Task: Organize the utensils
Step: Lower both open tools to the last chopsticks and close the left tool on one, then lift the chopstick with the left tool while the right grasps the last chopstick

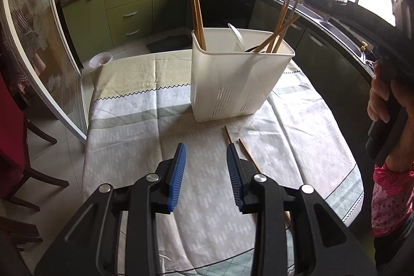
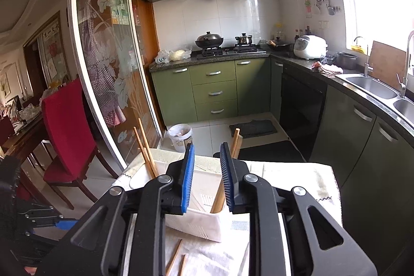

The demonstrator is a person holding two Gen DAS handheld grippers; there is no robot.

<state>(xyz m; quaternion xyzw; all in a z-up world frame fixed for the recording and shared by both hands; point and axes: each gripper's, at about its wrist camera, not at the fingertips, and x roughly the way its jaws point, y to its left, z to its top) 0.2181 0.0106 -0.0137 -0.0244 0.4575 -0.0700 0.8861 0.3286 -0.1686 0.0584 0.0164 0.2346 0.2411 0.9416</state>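
Observation:
A white slotted utensil holder (image 1: 233,79) stands on the cloth-covered table (image 1: 134,105). It holds two wooden chopsticks (image 1: 198,17) at its left, several more (image 1: 278,32) leaning at its right, and a white spoon (image 1: 236,34). Two loose chopsticks (image 1: 245,151) lie on the cloth in front of it, just right of my left gripper (image 1: 206,157), which is open and empty above the table. My right gripper (image 2: 207,159) is open and empty above the holder (image 2: 199,221); chopsticks (image 2: 145,149) stand to its left and others (image 2: 233,146) behind its right finger. Two loose chopsticks (image 2: 176,256) lie below.
The person's right hand with the other gripper (image 1: 388,105) is at the table's right edge. A red chair (image 2: 67,136) and a glass sliding door (image 2: 103,56) stand left. A white bin (image 2: 180,136) sits on the floor beyond the table. Kitchen counters and a sink (image 2: 372,87) run at right.

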